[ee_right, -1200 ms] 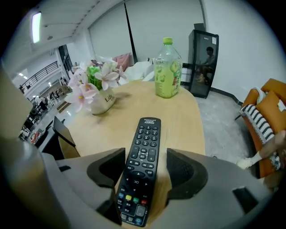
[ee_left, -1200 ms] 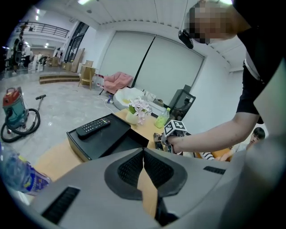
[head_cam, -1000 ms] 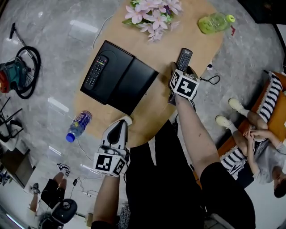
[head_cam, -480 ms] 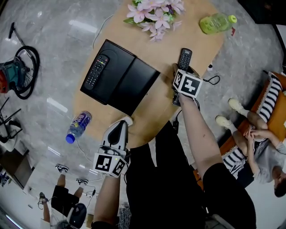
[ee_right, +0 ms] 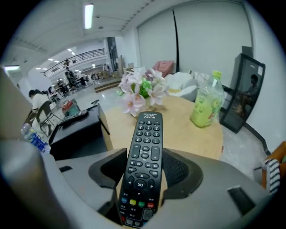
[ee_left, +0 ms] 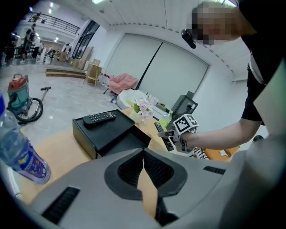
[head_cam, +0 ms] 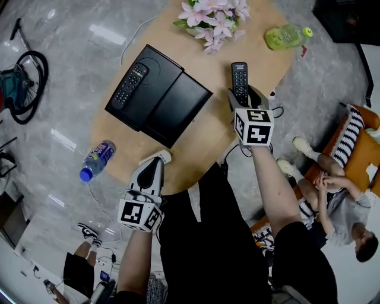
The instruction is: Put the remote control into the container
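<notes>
My right gripper (head_cam: 240, 98) is shut on the lower end of a black remote control (head_cam: 240, 82), which it holds above the right side of the wooden table (head_cam: 202, 139). In the right gripper view the remote (ee_right: 145, 147) lies lengthwise between the pads, buttons up. The black container (head_cam: 177, 110) stands left of it with its lid part (head_cam: 145, 77) beside it; a second remote (head_cam: 127, 86) lies on that part. My left gripper (head_cam: 161, 159) hovers shut and empty at the table's near edge; its jaws (ee_left: 143, 154) point at the container (ee_left: 107, 134).
Pink flowers (head_cam: 212, 16) and a green bottle (head_cam: 287, 35) stand at the table's far end. A blue-capped water bottle (head_cam: 95, 161) lies by the table's left edge. A vacuum cleaner (head_cam: 18, 83) is on the floor at left. A person (head_cam: 332, 184) sits at right.
The right gripper has moved slightly toward me with the remote, which now points straight away instead of slanting. The left gripper has stayed where it was.
</notes>
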{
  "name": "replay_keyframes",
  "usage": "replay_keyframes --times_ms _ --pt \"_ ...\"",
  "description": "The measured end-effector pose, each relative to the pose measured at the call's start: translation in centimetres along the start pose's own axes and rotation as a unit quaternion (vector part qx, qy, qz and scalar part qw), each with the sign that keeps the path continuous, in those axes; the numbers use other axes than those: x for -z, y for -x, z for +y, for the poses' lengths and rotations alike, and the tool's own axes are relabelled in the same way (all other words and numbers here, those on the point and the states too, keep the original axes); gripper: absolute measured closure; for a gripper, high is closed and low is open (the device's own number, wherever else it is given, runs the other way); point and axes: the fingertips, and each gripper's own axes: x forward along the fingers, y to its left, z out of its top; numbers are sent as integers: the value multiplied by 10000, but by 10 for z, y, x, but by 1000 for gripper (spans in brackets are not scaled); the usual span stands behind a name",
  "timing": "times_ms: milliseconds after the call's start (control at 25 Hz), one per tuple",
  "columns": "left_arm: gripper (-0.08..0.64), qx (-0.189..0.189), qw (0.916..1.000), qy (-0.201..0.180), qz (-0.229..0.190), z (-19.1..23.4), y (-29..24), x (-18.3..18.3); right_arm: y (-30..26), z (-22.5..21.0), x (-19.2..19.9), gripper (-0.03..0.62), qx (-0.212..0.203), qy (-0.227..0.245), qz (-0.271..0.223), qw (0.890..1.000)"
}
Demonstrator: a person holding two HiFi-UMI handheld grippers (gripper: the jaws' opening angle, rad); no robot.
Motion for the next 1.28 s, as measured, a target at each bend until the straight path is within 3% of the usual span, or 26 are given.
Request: replay_keyframes --times_ms 120,240,440,560,680,880,1040,1280 --pt "552 3 9999 -44 -96 0 7 1 15 29 -22 336 -598 808 -228 9947" --pt "552 -22 9998 -93 -182 3 18 3 25 67 -35 336 -1103 1788 -356 9770" --pt "552 -192 9991 -101 -363 13 37 6 36 135 -38 336 -1797 3005 -444 9356" --pt "552 -320 9985 -64 -451 21 49 10 43 169 -32 336 -2134 3717 -438 9024" --pt "552 -449 9975 39 -542 26 63 18 49 194 -18 336 -2463 4457 -338 8600" --pt "552 -746 9950 172 -646 36 83 36 51 217 7 336 -2851 5735 -193 7677" --pt "552 -1138 9887 473 -849 44 88 49 41 227 18 336 -3142 6265 -65 7133" --pt "552 -1530 9779 921 -1085 37 85 61 31 237 39 336 -3419 7167 41 6078"
